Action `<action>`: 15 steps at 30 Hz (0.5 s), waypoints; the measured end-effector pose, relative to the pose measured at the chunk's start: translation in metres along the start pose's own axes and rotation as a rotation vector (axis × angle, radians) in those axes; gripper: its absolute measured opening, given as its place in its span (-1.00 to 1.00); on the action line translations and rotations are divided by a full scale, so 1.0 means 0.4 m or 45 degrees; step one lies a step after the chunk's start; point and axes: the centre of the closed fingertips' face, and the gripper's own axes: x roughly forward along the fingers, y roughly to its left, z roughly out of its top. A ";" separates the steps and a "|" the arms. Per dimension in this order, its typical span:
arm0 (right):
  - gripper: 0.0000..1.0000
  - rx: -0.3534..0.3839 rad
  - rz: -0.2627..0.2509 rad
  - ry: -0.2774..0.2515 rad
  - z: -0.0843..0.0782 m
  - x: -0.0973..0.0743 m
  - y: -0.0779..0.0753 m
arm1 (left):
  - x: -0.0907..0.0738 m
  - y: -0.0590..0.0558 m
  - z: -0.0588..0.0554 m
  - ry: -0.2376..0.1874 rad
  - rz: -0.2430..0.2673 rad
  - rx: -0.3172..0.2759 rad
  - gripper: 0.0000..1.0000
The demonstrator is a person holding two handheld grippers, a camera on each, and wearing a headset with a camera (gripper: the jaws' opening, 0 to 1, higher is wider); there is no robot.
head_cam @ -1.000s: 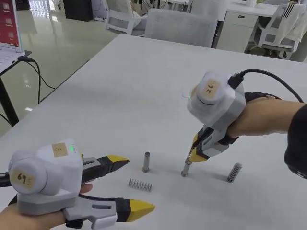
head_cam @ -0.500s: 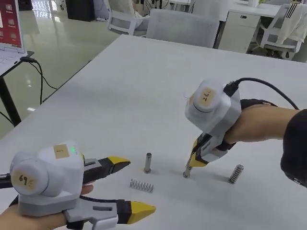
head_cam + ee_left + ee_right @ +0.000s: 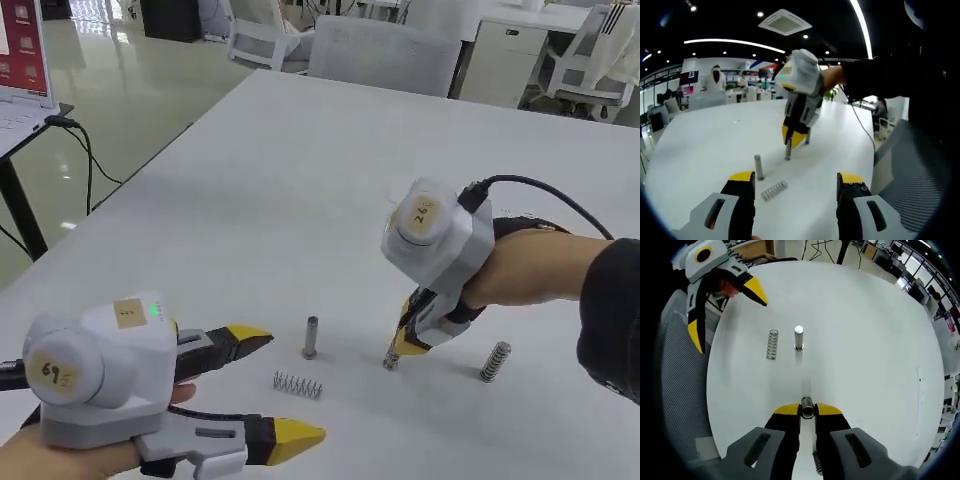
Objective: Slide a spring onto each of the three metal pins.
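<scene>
Three metal pins stand on the white table (image 3: pixel 300 180). The left pin (image 3: pixel 311 337) (image 3: pixel 758 166) (image 3: pixel 798 337) is bare. My right gripper (image 3: pixel 403 347) (image 3: pixel 807 410) is shut on a spring (image 3: pixel 807 407) that sits over the middle pin (image 3: pixel 390 361) (image 3: pixel 788 149), low near the table. The right pin (image 3: pixel 493 361) wears a spring. A loose spring (image 3: pixel 297 385) (image 3: pixel 774 190) (image 3: pixel 772 344) lies flat in front of the bare pin. My left gripper (image 3: pixel 284 386) (image 3: pixel 796 179) hovers open just short of that loose spring, holding nothing.
Office chairs (image 3: pixel 380 55) stand beyond the table's far edge. A laptop stand with a cable (image 3: pixel 70 130) is off the table to the left. The table's near-left edge runs close beside my left gripper.
My right gripper has sunk a little toward the table with the spring, down along the middle pin. The left gripper has stayed put and open.
</scene>
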 end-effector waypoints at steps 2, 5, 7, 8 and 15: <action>-0.84 -0.001 0.000 0.000 0.000 0.002 0.000 | -0.001 0.000 0.000 0.000 0.002 0.000 0.23; -0.84 -0.004 0.004 0.004 0.000 0.007 0.003 | -0.002 0.001 -0.001 -0.001 0.005 -0.002 0.22; -0.84 -0.007 0.008 0.005 0.000 0.012 0.004 | -0.002 0.002 -0.002 -0.001 0.006 -0.003 0.22; -0.84 -0.007 0.009 0.005 0.000 0.012 0.004 | -0.002 0.002 -0.002 -0.002 0.006 -0.003 0.22; -0.84 -0.010 0.017 0.002 0.000 0.023 0.010 | -0.003 0.003 -0.003 -0.002 0.011 -0.007 0.22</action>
